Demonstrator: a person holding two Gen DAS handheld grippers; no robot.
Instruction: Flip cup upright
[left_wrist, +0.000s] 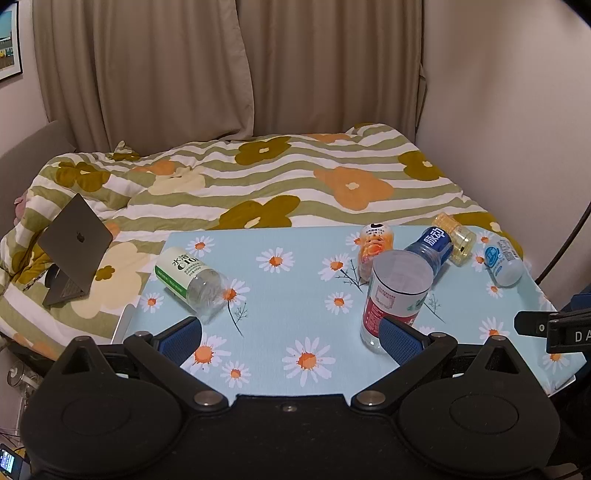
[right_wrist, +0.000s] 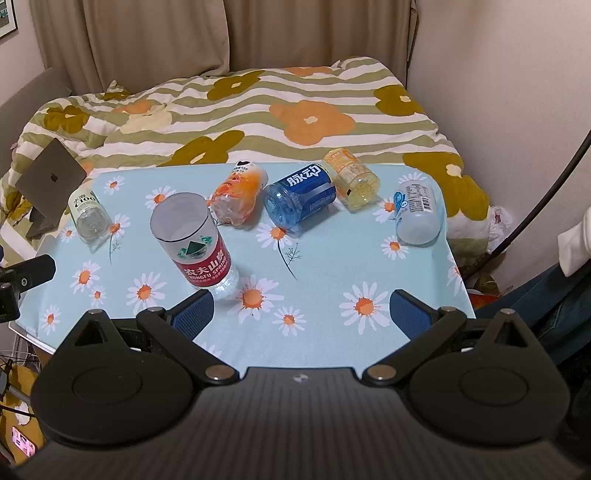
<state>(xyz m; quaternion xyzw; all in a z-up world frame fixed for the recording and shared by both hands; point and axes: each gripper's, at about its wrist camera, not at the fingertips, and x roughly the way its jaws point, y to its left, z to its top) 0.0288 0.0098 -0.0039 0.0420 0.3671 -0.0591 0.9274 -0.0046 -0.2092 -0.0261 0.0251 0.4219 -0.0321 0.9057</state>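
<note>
Red-label cup (right_wrist: 195, 243) upright amid toppled cups (right_wrist: 301, 199)

My near tabletop (right_wrist: 317, 332) lies open on the right side. The upright red-labelled cup (right_wrist: 195, 243) blocks the left-centre. Behind it, four toppled cups form a row, seemingly almost touching; the green-labelled cup (right_wrist: 88, 214) lies apart at left.

Your left hand-held gripper (left_wrist: 291, 334) and right hand-held gripper (right_wrist: 301, 312) are matte black, with blue ribbed pads (left_wrist: 400, 339) and silver screws (right_wrist: 217, 372).
</note>
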